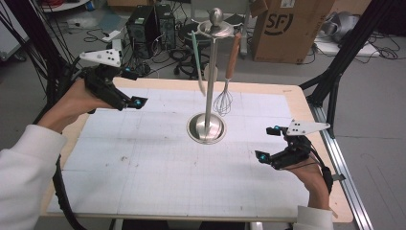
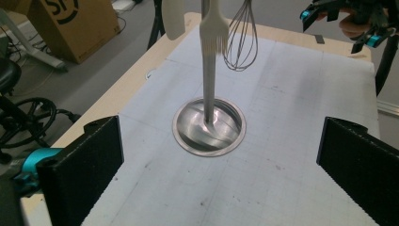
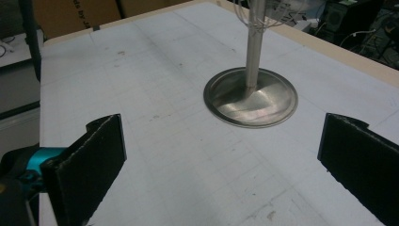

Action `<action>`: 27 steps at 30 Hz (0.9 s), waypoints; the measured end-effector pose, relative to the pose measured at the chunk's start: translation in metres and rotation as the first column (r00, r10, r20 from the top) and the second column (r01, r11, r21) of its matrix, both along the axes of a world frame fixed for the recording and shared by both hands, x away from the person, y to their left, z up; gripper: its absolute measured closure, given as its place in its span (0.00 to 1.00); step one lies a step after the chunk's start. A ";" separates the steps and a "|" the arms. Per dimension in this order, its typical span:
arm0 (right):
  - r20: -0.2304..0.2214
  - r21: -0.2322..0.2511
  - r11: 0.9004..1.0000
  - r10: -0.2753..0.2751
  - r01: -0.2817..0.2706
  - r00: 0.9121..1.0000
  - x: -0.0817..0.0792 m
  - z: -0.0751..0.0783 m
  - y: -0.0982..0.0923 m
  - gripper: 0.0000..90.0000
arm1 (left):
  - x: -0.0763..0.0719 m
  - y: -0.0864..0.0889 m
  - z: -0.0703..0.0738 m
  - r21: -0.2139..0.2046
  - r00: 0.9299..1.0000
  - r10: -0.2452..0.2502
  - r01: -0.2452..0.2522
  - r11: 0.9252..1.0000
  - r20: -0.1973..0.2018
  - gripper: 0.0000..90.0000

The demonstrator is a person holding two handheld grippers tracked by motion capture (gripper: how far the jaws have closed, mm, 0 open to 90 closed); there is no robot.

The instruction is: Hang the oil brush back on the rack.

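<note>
White gridded matting covers the worktop [image 1: 143, 182]. Both the left gripper [image 1: 128, 101] and right gripper [image 1: 268, 143] have their black padded fingers [image 2: 84, 169] spread wide, holding nothing. Mid-worktop, a shiny steel stand [image 1: 206, 127] hangs a wire whisk [image 1: 223, 101] and pale spatula [image 1: 197, 62].

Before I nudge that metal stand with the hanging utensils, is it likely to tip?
Possibly. The stand has a tall thin pole on a fairly small round base, so a push high up may rock it. The whisk and white spatula hang freely from the top and would probably swing. Pushing at the base looks safer.
</note>
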State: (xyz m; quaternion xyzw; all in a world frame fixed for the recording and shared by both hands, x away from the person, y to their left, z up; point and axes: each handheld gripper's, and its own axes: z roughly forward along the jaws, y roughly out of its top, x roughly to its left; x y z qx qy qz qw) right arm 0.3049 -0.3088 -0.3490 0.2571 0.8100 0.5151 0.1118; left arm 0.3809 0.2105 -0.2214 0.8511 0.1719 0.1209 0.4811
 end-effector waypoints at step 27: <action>0.040 0.003 0.998 -0.060 0.060 0.997 -0.001 -0.008 -0.003 0.00 | -0.059 0.049 -0.102 -0.157 0.997 0.071 -0.066 0.985 0.028 0.02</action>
